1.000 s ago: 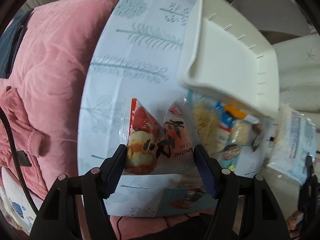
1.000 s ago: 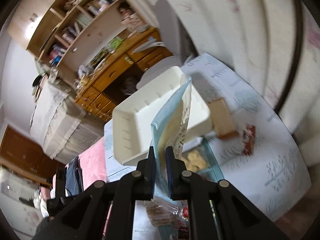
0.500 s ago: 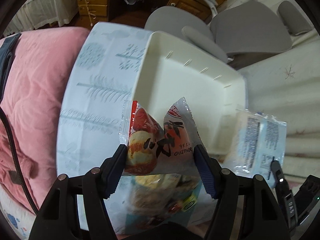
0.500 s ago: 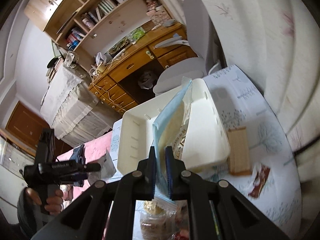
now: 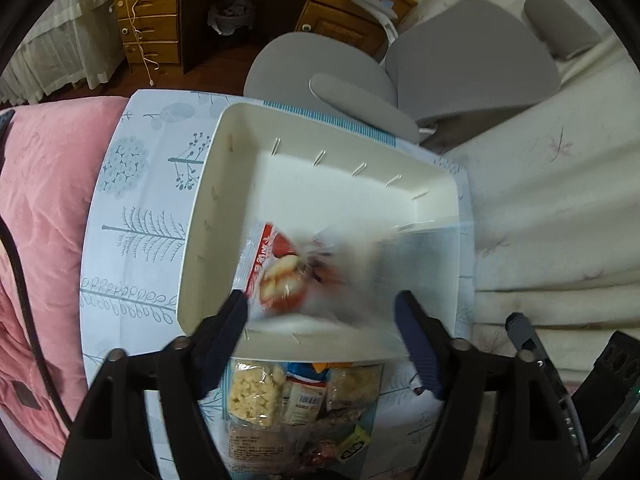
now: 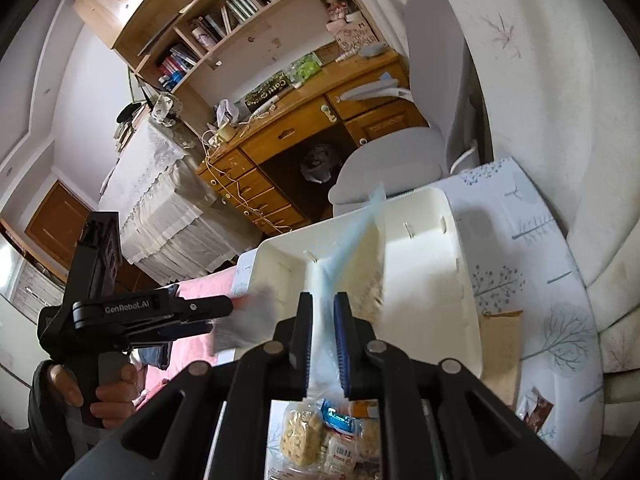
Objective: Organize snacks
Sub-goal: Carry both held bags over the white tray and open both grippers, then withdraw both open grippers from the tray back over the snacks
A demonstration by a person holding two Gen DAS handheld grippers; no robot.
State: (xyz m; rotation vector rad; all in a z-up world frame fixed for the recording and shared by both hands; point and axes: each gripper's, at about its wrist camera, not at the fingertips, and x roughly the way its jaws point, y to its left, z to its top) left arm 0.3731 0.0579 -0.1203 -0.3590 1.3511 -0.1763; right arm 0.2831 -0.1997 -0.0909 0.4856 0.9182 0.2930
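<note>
A white bin (image 5: 224,216) stands on the tree-patterned table (image 5: 132,208). My left gripper (image 5: 324,312) hangs over the bin's near end and its jaws are opening. The red-and-clear snack packet (image 5: 280,276) is blurred between the fingers, slipping down into the bin, and the pads no longer press it. My right gripper (image 6: 323,320) points at the same bin (image 6: 432,280) and its jaws are opening too. The blue-and-clear packet (image 6: 352,236) is a blur between them, tipping forward over the bin. The left gripper (image 6: 224,312) shows at the bin's left rim.
Several bagged snacks (image 5: 300,400) lie on the table just in front of the bin. A brown cracker pack (image 6: 500,344) and a small dark-red packet (image 6: 536,408) lie to its right. A grey chair (image 5: 460,68) stands behind the table and a pink quilt (image 5: 40,200) lies at its left. A hand (image 6: 100,388) holds the left gripper.
Both grippers have moved forward until they are over the white bin. The jaws of both have widened, and the two packets that were held still now blur and slide toward the bin.
</note>
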